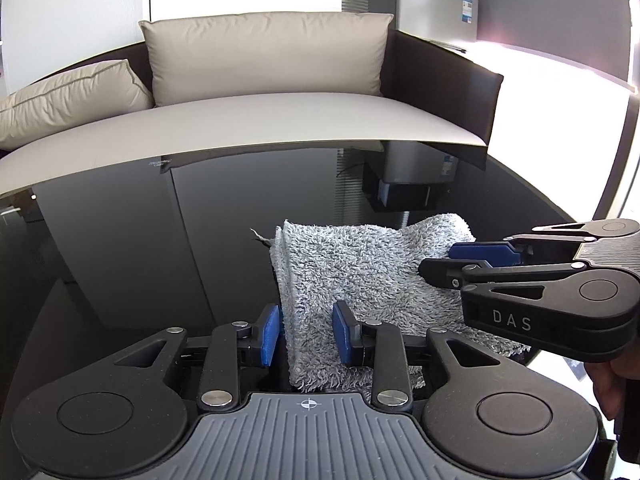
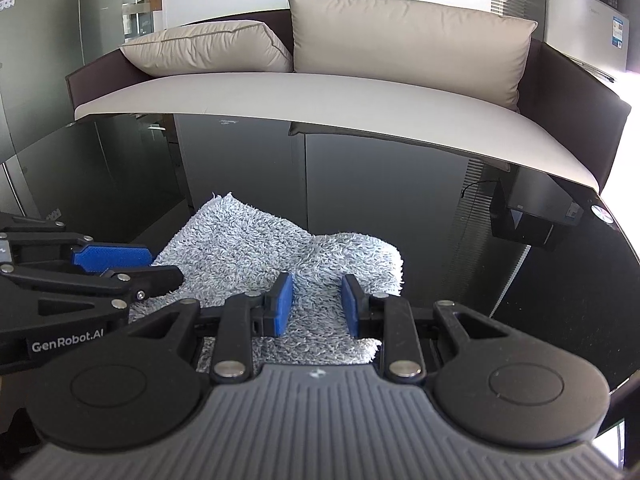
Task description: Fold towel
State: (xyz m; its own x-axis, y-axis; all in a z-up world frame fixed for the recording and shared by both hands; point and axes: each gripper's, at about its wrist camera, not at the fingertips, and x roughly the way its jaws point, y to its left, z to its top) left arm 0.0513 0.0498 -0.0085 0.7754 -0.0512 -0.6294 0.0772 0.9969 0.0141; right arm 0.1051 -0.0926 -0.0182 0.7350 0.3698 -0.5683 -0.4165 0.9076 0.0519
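Now the grey shaggy towel [image 1: 360, 272] lies folded and rumpled at lower centre on the glossy black surface [image 1: 140, 240], one frayed corner poking out at its far left. Left tongs [image 1: 306, 334] stand apart, straddling its near edge; right tongs [image 2: 316, 304] also stand apart over the pile. Bare dark surface runs beyond toward the beige sofa [image 1: 260, 112].

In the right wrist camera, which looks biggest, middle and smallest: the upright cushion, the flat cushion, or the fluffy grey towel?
Largest to smallest, as they look in that view:
1. Upright cushion
2. Towel, though it lies nearer the camera and the grippers hide part of it, so this place is unsure
3. Flat cushion
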